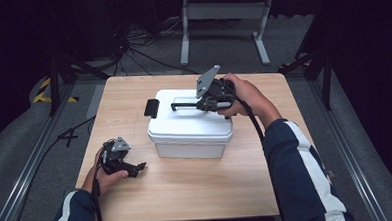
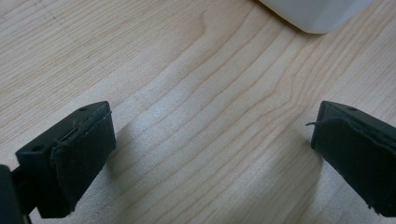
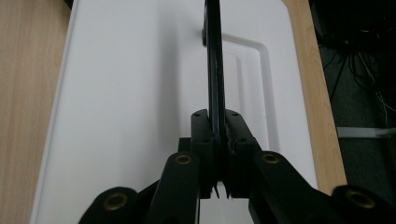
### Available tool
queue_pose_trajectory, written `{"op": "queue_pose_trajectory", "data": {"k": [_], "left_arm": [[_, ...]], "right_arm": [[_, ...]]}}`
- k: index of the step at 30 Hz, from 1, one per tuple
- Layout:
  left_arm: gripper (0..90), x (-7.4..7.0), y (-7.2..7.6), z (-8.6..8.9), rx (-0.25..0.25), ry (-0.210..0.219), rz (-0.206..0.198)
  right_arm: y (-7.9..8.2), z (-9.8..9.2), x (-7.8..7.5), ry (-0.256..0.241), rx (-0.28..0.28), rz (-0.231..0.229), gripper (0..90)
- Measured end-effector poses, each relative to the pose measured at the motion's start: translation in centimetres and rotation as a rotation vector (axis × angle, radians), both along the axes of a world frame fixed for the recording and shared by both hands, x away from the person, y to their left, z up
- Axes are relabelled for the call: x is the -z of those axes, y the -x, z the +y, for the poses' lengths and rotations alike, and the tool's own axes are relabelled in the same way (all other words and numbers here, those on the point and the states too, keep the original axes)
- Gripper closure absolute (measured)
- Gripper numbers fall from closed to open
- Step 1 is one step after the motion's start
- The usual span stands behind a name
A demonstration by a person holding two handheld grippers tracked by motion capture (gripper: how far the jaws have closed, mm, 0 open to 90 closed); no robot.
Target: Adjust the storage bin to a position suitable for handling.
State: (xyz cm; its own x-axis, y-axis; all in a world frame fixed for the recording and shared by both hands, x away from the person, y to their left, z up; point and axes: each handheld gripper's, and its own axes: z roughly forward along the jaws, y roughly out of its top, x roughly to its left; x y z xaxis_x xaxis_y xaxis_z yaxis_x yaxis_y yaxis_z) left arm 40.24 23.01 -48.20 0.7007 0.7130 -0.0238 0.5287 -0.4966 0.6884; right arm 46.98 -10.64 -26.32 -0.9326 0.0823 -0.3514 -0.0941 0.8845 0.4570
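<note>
One white box (image 1: 190, 128), right gripper (image 1: 204, 105) clamped on its black handle (image 1: 186, 105); left gripper (image 1: 139, 168) wide apart, empty.

The box (image 2: 314, 14) is cut off by the left gripper view's top edge.

A white box (image 1: 190, 130) with a lid is sitting mid-table (image 1: 197, 190), its thin black handle (image 1: 186, 105) standing up.

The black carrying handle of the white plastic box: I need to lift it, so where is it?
In the high view the black carrying handle stands over the white plastic box lid, mid-table, clamped by the right gripper.
</note>
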Motion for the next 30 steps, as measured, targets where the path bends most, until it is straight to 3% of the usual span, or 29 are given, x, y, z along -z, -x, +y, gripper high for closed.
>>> {"op": "queue_pose_trajectory", "data": {"k": [16, 30], "left_arm": [[0.3, 0.0, 0.0, 0.0, -0.002, 0.001, 0.002], [0.3, -0.1, 0.0, 0.0, -0.001, -0.003, 0.006]], "right_arm": [[0.9, -3.0, -1.5, -0.046, 0.019, -0.034, 84.6], [2.4, -7.7, -2.4, -0.097, 0.071, -0.069, 84.6]]}}
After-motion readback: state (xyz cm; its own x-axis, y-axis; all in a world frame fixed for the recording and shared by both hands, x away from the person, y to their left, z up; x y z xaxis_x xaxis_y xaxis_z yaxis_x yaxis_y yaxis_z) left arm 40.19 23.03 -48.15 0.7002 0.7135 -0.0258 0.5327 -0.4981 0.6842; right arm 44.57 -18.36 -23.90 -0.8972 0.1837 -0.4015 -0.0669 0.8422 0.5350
